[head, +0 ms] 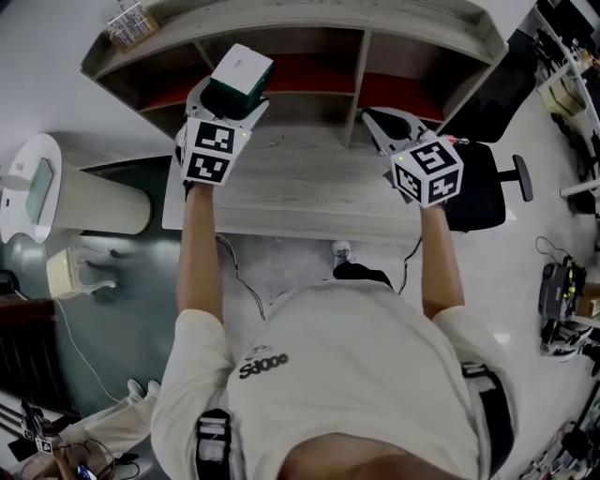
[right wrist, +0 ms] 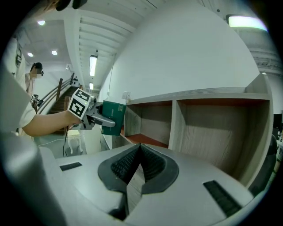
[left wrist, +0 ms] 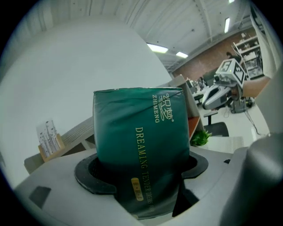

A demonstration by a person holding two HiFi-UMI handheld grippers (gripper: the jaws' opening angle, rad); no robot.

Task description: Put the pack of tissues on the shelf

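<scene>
Fingers (left wrist: 90, 174) of the left gripper (head: 227, 101) stand wide apart and clamp the pack of tissues (head: 242, 70) between their dark pads. We record a firm hold: the pack fills the whole gap between the jaws and rises upright out of them. Its wrapper is dark green with gold lettering, and one end shows white in the head view.

We find the pack carried in the air above the far left part of the desk (head: 309, 187), touching neither desk nor shelf (head: 328, 19). It sits just in front of the opening of the shelf's left compartment. From the right gripper view it lies to the near side of the shelf's left end panel, so it is not inside.

We note the right gripper (right wrist: 139, 161) has its jaws together with nothing between them. It is held over the right part of the desk, pointing at the middle and right compartments, which have reddish floors.

A small wire rack (head: 131, 23) stands on top of the shelf at its far left end. A black chair (head: 487, 192) stands to the right of the desk.
</scene>
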